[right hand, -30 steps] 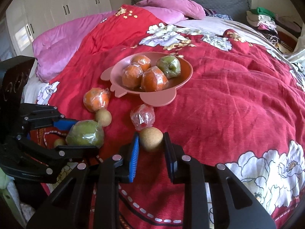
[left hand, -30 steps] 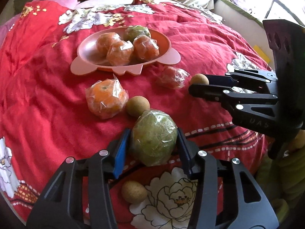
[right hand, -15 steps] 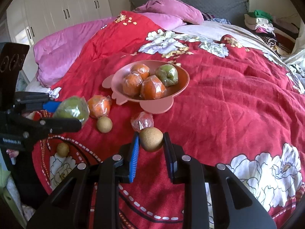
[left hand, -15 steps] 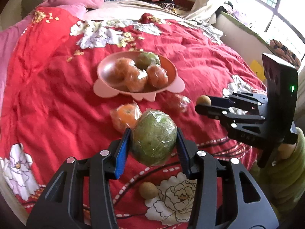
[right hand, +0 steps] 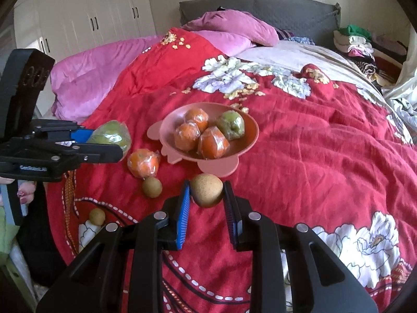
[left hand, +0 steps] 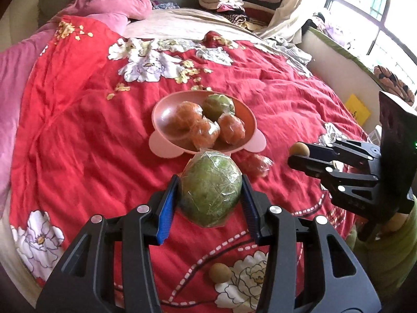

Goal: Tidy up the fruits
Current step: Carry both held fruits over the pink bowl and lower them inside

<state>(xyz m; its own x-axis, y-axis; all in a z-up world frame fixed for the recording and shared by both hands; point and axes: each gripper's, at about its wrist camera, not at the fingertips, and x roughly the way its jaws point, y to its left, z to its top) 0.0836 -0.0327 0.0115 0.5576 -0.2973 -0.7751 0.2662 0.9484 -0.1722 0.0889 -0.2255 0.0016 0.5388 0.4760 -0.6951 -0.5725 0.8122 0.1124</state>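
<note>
The left gripper (left hand: 211,190) clamped a wrapped green fruit (left hand: 211,187) and the right gripper (right hand: 206,195) a brown fruit (right hand: 206,190), both held clear of the bed (right hand: 325,156), apparently bound for the bowl (right hand: 250,140).

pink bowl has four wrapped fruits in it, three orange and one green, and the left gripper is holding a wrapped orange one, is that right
Not quite. The pink bowl does hold three orange fruits and one green, but the left gripper is holding a wrapped green fruit, not an orange one. The left wrist view shows it clamped between the jaws, and the right wrist view shows the same green fruit from the side.
</note>
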